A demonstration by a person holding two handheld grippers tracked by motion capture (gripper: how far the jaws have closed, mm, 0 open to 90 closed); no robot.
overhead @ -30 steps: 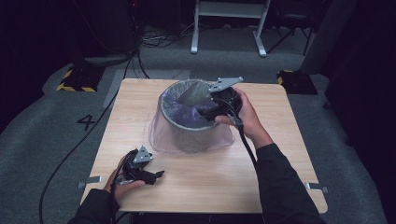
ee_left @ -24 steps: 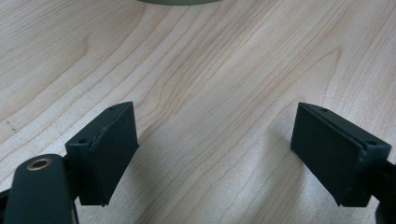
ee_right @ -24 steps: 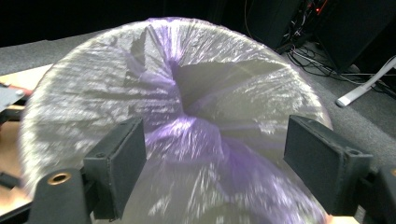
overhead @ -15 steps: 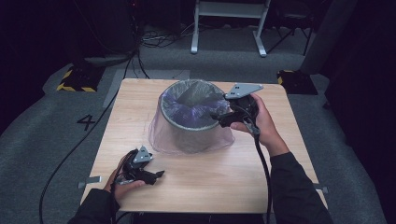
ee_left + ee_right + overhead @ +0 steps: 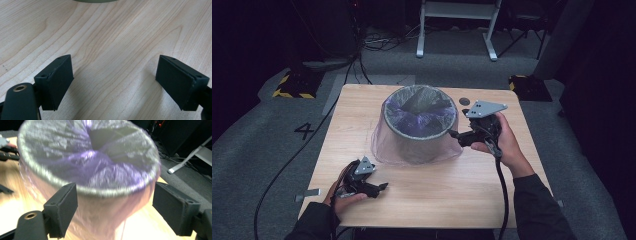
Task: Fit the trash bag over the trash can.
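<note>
On the wooden table (image 5: 432,185) a grey bin (image 5: 419,127) lined with a purple bag (image 5: 422,112) stands mid-table. The right gripper (image 5: 453,134) is held wide open, empty, beside the rim; the bag's loose skirt, seemingly untucked, should be pinched low. The left gripper (image 5: 384,186) is rested open on bare wood.

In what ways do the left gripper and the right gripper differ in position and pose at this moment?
The left gripper lies low at the table's near edge, apart from the bin; the right gripper is held up beside the bin. The left faces bare wood, the right the purple bag liner. Both have open, empty jaws.
</note>
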